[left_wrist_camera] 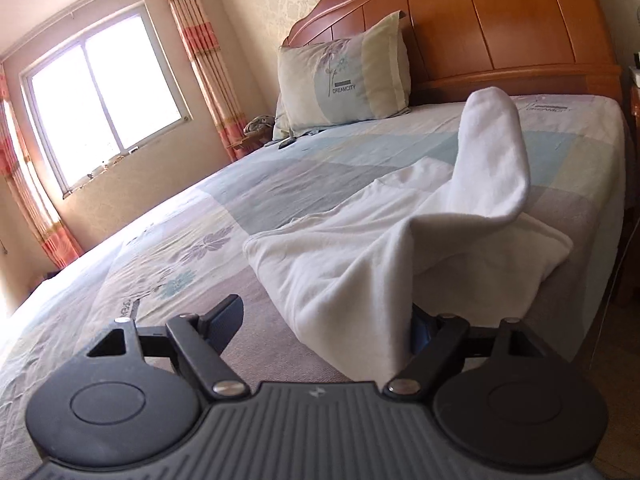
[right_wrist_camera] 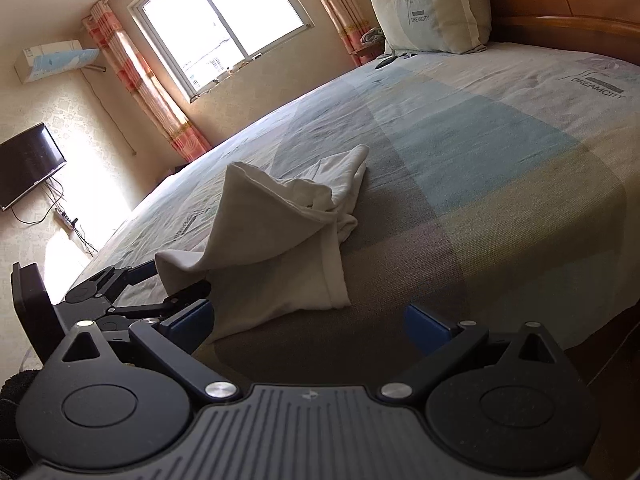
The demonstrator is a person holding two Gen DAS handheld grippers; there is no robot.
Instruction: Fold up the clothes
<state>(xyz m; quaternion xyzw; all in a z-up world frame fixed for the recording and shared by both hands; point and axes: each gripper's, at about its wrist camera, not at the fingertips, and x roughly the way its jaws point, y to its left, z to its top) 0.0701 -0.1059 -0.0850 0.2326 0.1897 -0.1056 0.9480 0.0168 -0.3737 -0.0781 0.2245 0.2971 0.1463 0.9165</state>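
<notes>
A white garment (left_wrist_camera: pixel 360 248) lies crumpled on the patterned bedsheet (left_wrist_camera: pixel 192 216), with one part standing up in a tall fold. My left gripper (left_wrist_camera: pixel 324 316) is open wide. The cloth's near edge drapes over its right finger and hides most of it, while the left finger (left_wrist_camera: pixel 224 318) is bare. In the right wrist view the same garment (right_wrist_camera: pixel 272 248) rises in a peak just ahead. My right gripper (right_wrist_camera: pixel 308 312) is open too, its left finger (right_wrist_camera: pixel 192 320) beside the cloth's near hem. The left gripper (right_wrist_camera: pixel 170 280) shows at the left under the cloth's edge.
A pillow (left_wrist_camera: pixel 344 80) leans on the wooden headboard (left_wrist_camera: pixel 500 20) at the far end. The window (right_wrist_camera: pixel 224 28) and striped curtains (right_wrist_camera: pixel 140 80) lie beyond the bed. A TV (right_wrist_camera: pixel 28 164) hangs on the left wall. The bed's edge (left_wrist_camera: pixel 600 240) drops off at the right.
</notes>
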